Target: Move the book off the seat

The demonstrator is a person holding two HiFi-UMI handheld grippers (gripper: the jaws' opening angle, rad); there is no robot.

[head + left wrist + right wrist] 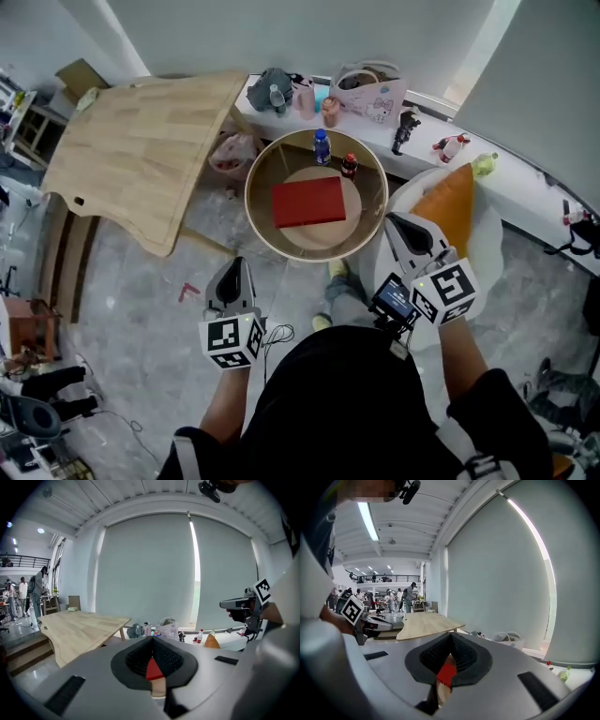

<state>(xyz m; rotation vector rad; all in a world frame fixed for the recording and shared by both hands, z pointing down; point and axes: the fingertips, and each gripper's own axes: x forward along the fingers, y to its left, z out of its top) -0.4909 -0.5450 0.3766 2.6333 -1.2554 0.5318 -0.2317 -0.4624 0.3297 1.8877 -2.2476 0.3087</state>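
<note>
Wooden table (141,150) at left, clear of the work. Red book (308,202) lies flat mid-seat, inside the round rimmed seat (251,192). Left gripper (234,267) and right gripper (401,225) are both clenched on nothing, well short of the seat.

Risks:
- Flat book offers the jaws no edge.
- Rim blocks a low side approach.
- Shoving the book back could tip the blue bottle (322,147) and the dark bottle (349,166) just behind it.

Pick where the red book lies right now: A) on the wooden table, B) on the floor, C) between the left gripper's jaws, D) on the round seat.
D: the red book lies flat on the round seat, while the left gripper and right gripper are shut, apart from it.
</note>
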